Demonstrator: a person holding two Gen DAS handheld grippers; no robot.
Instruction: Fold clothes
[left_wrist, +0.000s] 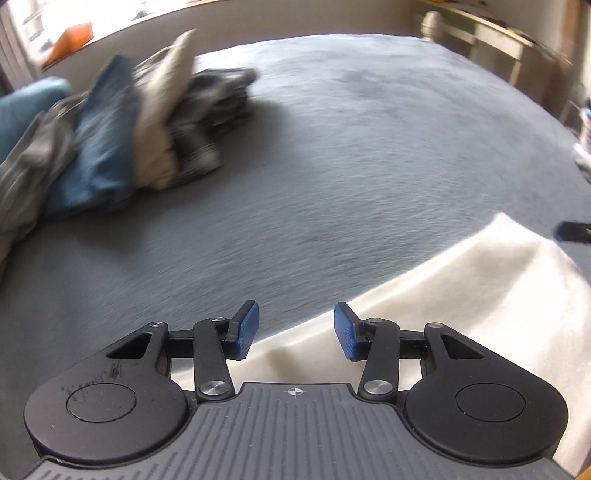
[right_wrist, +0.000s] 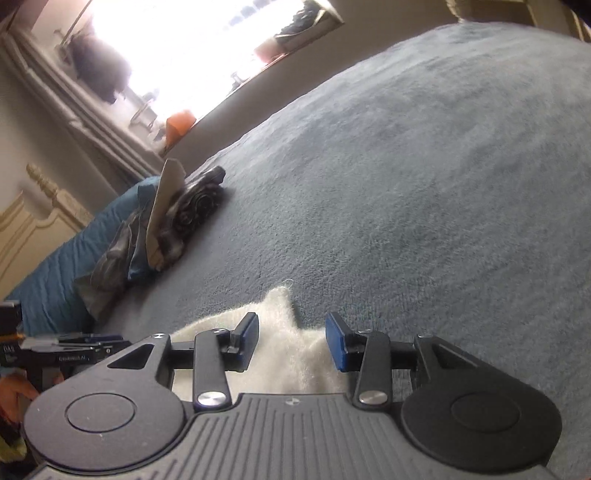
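The white garment (right_wrist: 280, 332) lies flat, its corner pointing away from the right gripper (right_wrist: 291, 341). Both grippers, also the left gripper (left_wrist: 295, 330), stand apart, holding nothing.

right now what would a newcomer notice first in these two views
Probably the white garment lying on the grey-blue bed cover, right under both open grippers: the left gripper over its edge, the right gripper over a pointed corner. Next, the heap of folded clothes further back on the cover's left.

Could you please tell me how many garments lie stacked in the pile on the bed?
4 visible in the pile, leaning side by side: grey, blue, beige, dark patterned. Blur may hide more.
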